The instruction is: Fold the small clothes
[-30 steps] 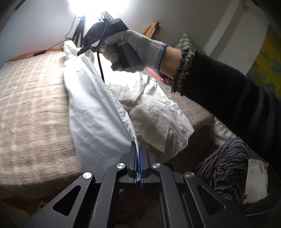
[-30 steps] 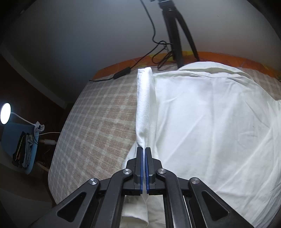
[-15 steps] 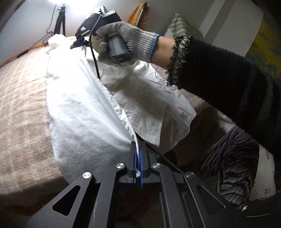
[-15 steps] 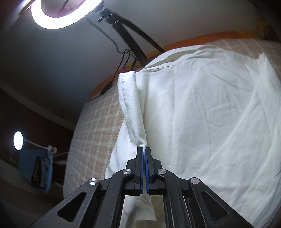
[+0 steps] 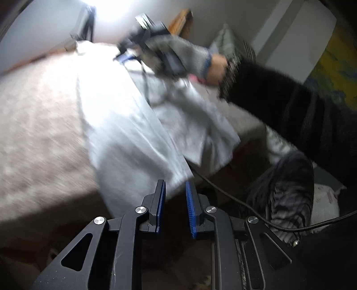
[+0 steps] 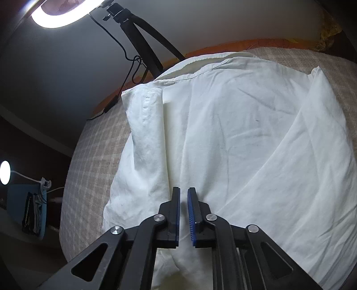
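A white shirt (image 6: 234, 138) lies spread on the checked bedspread (image 6: 93, 160), with a long fold (image 6: 147, 145) laid flat along its left side. My right gripper (image 6: 183, 191) hovers over the shirt near that fold. Its jaws are opening and no cloth is between the pads. In the blurred left wrist view the shirt (image 5: 125, 125) reaches the bed's near edge. My left gripper (image 5: 175, 189) sits just short of its hem corner, jaws opening, the pads not pressing any cloth. A gloved hand (image 5: 185, 58) holds the right gripper (image 5: 125, 55) over the shirt's far end.
A ring light (image 6: 60, 15) on a black tripod (image 6: 142, 38) stands behind the bed, with cables trailing. A black cable (image 5: 245, 205) and a striped cloth (image 5: 287, 189) lie off the bed's right edge. A small lamp (image 6: 5, 172) glows beside a blue stand (image 6: 35, 212).
Both grippers were shut on the shirt's edge and now have their jaws apart. The lifted fold has dropped flat onto the shirt. The right gripper has swung over the garment.
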The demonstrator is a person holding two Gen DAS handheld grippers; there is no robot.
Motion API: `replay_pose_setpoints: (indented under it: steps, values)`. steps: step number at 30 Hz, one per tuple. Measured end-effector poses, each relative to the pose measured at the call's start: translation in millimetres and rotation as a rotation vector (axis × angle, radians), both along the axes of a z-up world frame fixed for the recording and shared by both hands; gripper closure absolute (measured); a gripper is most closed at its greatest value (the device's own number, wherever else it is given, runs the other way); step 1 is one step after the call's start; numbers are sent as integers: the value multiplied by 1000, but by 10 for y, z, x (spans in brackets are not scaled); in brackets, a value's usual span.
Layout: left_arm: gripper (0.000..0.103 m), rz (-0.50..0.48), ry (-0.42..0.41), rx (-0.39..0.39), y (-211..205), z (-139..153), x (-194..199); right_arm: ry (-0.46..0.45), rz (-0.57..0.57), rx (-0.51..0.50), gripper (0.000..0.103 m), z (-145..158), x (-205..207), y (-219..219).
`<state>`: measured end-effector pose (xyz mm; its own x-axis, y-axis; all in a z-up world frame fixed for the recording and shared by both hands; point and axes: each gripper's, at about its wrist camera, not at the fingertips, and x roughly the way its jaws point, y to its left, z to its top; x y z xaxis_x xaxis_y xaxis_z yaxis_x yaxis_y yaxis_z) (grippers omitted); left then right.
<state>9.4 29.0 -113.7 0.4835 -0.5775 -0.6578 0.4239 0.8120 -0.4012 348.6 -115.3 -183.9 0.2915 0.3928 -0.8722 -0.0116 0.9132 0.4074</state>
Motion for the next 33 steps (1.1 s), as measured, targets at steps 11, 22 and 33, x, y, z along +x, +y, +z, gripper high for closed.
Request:
replay_pose_setpoints:
  steps: [11,22,33]
  values:
    - [86,96,12,63,60,-86,664,-140,89,31,49,443,384,156]
    - [86,79,108,65,35,-328,854,-123,23,161,49,-22,1016,83]
    - [86,89,130,38,-25,-343,981,-170,135,160,103,-10,1079,175]
